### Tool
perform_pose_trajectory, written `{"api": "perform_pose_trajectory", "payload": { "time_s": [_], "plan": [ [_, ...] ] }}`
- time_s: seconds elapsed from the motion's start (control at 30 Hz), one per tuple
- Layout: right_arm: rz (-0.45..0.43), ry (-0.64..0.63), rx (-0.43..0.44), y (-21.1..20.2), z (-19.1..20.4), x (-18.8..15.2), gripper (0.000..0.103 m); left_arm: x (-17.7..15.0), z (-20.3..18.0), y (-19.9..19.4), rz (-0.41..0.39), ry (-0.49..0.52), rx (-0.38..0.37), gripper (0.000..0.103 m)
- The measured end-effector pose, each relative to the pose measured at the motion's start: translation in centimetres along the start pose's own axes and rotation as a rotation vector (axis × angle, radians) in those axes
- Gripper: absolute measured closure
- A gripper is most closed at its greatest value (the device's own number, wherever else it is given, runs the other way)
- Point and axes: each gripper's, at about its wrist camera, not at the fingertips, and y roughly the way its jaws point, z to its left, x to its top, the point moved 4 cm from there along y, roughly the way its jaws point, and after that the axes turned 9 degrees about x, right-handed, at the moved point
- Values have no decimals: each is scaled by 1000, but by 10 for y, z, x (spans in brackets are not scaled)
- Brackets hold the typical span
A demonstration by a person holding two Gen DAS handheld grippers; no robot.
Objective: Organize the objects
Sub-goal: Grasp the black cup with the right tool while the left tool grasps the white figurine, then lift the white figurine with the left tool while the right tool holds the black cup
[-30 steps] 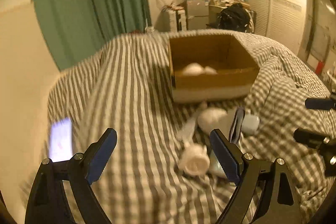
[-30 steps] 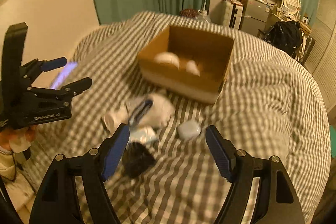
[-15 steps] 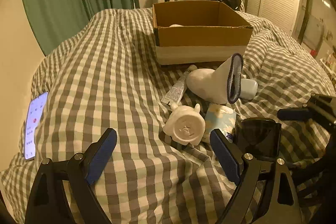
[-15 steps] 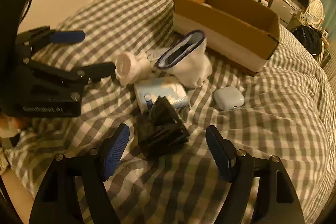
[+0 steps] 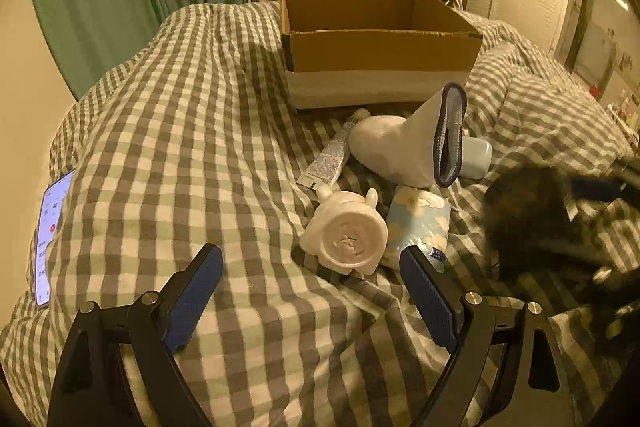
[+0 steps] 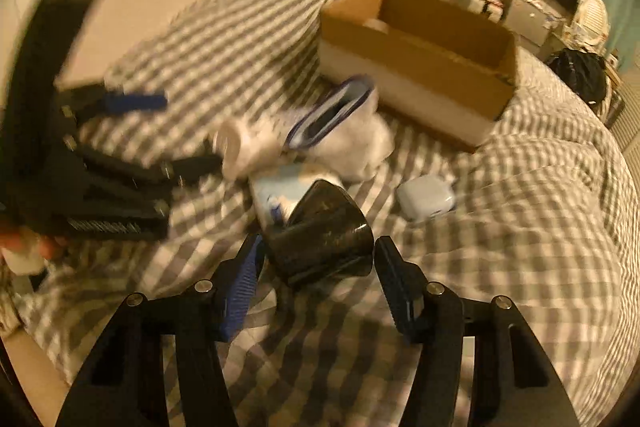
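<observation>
On the checked bedspread [image 5: 180, 131] lies a heap: a white sock with a dark blue cuff [image 5: 400, 147], a printed tube [image 5: 328, 163], a white figurine [image 5: 348, 239] on its side and a pale blue tissue pack [image 5: 416, 223]. My left gripper [image 5: 310, 253] is open just in front of the figurine, holding nothing. My right gripper [image 6: 316, 259] has its jaws closing on a glossy black case [image 6: 320, 231], with a pad against each side. The case shows blurred at the right in the left wrist view [image 5: 528, 211]. An open cardboard box [image 6: 420, 67] stands behind the heap.
A white earbud case [image 6: 424, 197] rests right of the heap. A lit phone [image 5: 50, 235] lies at the bed's left edge. Green curtains, a desk and a wardrobe stand beyond the bed. The left gripper [image 6: 188, 131] appears blurred at the left in the right wrist view.
Both grippers have come down toward the heap. The right jaws have narrowed from wide around the black case to touching its sides. The left jaws are as wide as before.
</observation>
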Motion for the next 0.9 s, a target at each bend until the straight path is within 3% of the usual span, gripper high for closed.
{"api": "perform_pose_trajectory", "payload": {
  "time_s": [0.17, 0.27, 0.3, 0.9],
  "plan": [
    [-46, 21, -41, -19, -12, 6, 46, 8, -17, 22, 46, 36, -4, 21],
    [-51, 36, -46, -21, -16, 6, 46, 8, -25, 36, 77, 62, -7, 46],
    [-53, 41, -46, -21, -16, 4, 46, 7, -27, 38, 81, 67, -8, 49],
    [-99, 70, -38, -31, -24, 7, 46, 5, -11, -5, 49, 12, -50, 49]
  ]
}}
